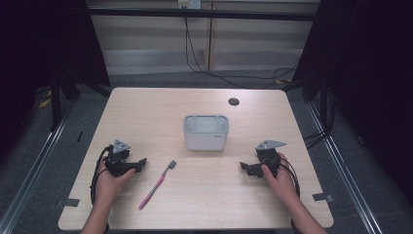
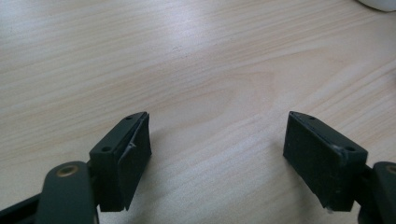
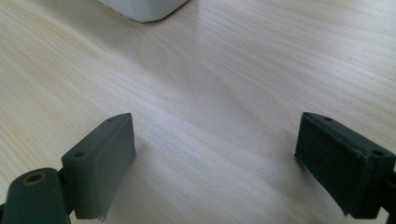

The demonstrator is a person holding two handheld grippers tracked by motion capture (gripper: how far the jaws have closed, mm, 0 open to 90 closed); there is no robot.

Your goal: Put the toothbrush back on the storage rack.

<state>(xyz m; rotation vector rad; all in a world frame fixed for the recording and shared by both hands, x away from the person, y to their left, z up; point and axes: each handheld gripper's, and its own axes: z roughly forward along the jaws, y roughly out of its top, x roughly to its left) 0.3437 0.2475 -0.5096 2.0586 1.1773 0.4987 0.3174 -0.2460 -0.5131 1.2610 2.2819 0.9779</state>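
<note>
Both grippers rest low on the table with nothing between their jaws: the left gripper stands wide apart over bare wood, and the right gripper is just as wide, so this looks like the start, before any pick-up. The pink toothbrush lies flat just beside the left gripper's tips, on its inner side, its bristled head pointing toward the white holder farther out, between the two grippers. The next move probably calls for the left gripper to swing over the handle and close across it.
</note>
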